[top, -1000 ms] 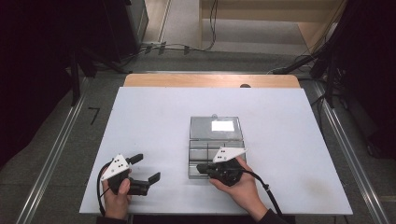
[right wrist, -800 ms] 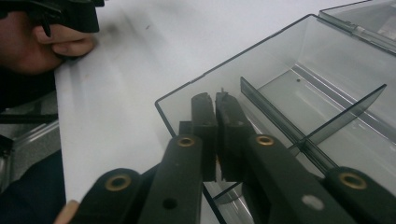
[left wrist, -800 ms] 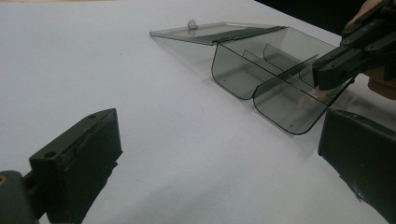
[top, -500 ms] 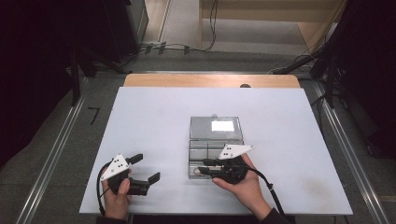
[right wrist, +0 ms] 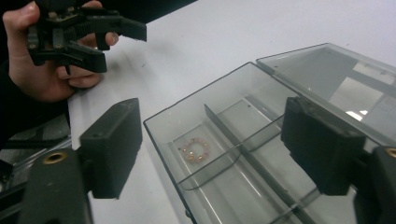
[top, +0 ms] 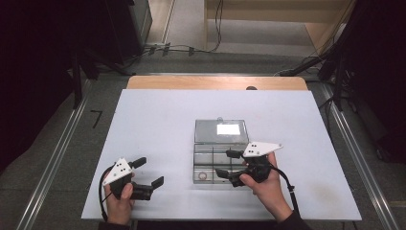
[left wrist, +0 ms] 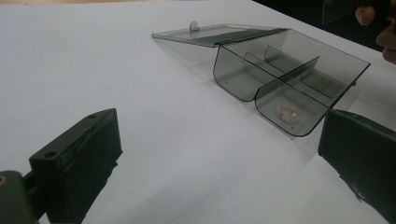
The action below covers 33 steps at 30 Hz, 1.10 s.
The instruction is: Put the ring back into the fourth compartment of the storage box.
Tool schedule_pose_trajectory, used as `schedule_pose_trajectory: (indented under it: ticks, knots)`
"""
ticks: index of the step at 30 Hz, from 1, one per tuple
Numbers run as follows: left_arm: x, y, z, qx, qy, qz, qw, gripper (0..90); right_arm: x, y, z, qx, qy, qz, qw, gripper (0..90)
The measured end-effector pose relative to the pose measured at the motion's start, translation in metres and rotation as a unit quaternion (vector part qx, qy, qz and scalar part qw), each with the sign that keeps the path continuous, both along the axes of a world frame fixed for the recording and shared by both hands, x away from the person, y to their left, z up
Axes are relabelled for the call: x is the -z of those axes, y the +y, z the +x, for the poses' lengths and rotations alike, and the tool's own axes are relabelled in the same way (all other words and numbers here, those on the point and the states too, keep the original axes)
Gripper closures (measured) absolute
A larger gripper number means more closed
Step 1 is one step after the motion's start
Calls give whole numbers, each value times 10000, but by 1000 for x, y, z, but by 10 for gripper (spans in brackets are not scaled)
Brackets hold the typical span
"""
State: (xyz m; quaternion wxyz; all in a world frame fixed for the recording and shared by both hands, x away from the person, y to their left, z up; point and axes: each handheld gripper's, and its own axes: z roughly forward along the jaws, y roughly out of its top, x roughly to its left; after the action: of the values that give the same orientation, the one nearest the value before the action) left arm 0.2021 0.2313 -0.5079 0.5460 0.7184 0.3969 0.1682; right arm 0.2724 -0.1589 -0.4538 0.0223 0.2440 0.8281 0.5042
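Note:
A clear plastic compartment box [top: 234, 165] lies mid-table with its lid [top: 221, 130] folded flat behind it. A small beaded ring [top: 203, 176] rests loose in its near-left compartment, seen too in the left gripper view [left wrist: 288, 112] and the right gripper view [right wrist: 196, 150]. My right gripper [top: 226, 164] hovers open over the box's near half, its jaws standing either side of the ring [right wrist: 215, 144], nothing held. My left gripper [top: 143, 175] rests open on the table left of the box [left wrist: 280, 79], empty and pointing at it.
The white table top [top: 158, 124] spreads wide around the box. The wooden table edge [top: 215, 82] runs along the far side. The left hand with its gripper [right wrist: 88, 35] appears beyond the box rim [right wrist: 154, 122] in the right gripper view.
My right gripper has shifted a little to the right and farther from me over the box. The left gripper and the box have stayed put.

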Motion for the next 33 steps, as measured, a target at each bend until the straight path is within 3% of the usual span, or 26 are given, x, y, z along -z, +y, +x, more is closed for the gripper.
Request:
schedule_pose_trajectory:
  ticks: [14, 22, 29, 33]
  knots:
    - [-4, -5, -1, 35, -56, 65, 10000, 0, -8, -37, 7, 233, -182, 224, 9993, 89]
    - [-7, -9, 0, 64, -72, 84, 9999, 0, -5, -57, 11, 331, -252, 307, 9987, 4]
    - [-12, -12, 2, 113, -65, 78, 9999, 0, 0, -69, 17, 212, -247, 417, 9986, 0]
    - [-14, -15, 4, 174, -55, 106, 9998, 0, 5, -75, 19, 285, -227, 438, 9984, 0]
